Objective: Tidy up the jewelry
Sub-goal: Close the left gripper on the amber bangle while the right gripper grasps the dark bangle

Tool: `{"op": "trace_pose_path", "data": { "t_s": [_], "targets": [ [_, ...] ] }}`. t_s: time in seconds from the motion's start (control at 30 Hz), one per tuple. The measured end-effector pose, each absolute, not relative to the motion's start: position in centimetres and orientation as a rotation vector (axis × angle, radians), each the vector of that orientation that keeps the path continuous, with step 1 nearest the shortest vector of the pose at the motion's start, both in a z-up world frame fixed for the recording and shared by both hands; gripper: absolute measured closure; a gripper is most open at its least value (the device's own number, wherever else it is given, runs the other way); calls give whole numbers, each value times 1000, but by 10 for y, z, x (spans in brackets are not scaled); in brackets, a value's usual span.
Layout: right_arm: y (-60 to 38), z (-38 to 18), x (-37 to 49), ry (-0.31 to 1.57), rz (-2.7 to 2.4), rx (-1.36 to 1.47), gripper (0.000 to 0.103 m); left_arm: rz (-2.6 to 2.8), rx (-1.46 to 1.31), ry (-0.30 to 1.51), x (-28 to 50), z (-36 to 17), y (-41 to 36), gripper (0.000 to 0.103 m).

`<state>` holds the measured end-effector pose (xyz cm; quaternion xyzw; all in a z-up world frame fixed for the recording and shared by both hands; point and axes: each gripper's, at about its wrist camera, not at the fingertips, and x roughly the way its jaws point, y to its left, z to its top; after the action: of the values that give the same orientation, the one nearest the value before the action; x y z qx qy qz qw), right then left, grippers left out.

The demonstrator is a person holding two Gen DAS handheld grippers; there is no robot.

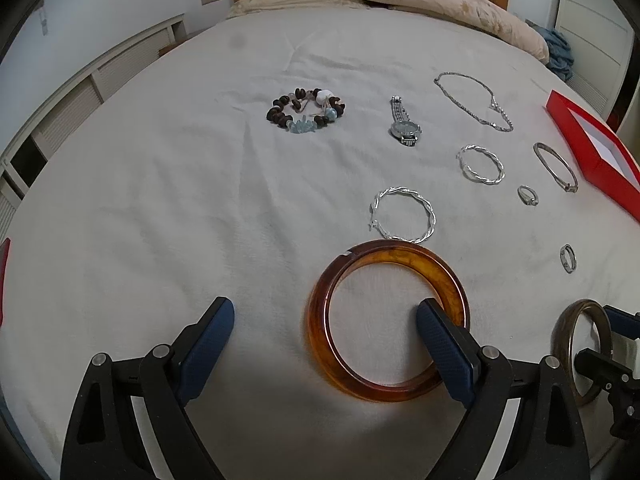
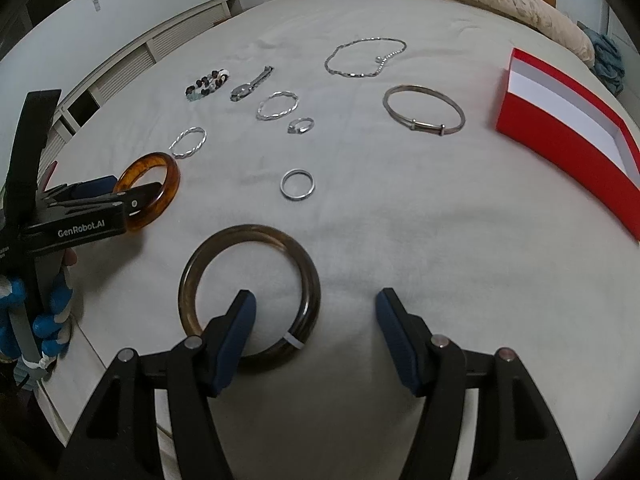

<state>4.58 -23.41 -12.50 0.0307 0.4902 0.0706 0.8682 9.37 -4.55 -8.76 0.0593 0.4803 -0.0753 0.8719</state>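
Here the only container is a red box (image 2: 560,128) with a white inside, lying open on the bed (image 2: 400,240) to the right of the jewelry; the part of its inside that shows holds nothing.

The jewelry is spread over the pale bedcover. An amber bangle (image 1: 386,320), glossy and mottled orange-brown with a small notch on its far rim, lies flat close in front of the left claw (image 1: 324,336). That claw is spread wide: one finger (image 1: 440,340) reaches inside the ring, the other rests on the cover well outside it, neither pressing the rim. A dark brown bangle (image 2: 250,296), smooth with a small white tag on its near edge, lies flat by the right claw (image 2: 316,320), also released, with one finger (image 2: 236,332) inside the ring and the other outside on the cover.

Farther off lie two twisted silver bracelets (image 2: 277,106), a plain silver band (image 2: 297,185), a ring with a stone (image 2: 301,125), a thin metal bangle (image 2: 424,114), a silver chain necklace (image 2: 364,58), a wristwatch (image 1: 405,124) and a beaded bracelet (image 1: 306,111).
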Motion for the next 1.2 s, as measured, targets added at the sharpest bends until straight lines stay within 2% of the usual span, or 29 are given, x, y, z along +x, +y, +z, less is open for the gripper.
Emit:
{"op": "trace_pose_path", "data": {
  "t_s": [0.27, 0.43, 0.8, 1.0, 1.2],
  "targets": [
    [-231, -125, 44, 1013, 138, 34, 43, -157, 133, 999, 93, -87, -47, 11],
    [-229, -125, 43, 1012, 132, 20, 47, -165, 135, 999, 92, -87, -48, 15],
    [-226, -120, 46, 1021, 149, -7, 74, -189, 123, 1010, 91, -84, -51, 26],
    [-225, -120, 46, 1026, 156, -8, 85, -198, 117, 1019, 89, -83, -54, 34],
    [-225, -118, 48, 1033, 156, -2, 92, -206, 111, 1029, 88, -82, -57, 43]
  ]
}}
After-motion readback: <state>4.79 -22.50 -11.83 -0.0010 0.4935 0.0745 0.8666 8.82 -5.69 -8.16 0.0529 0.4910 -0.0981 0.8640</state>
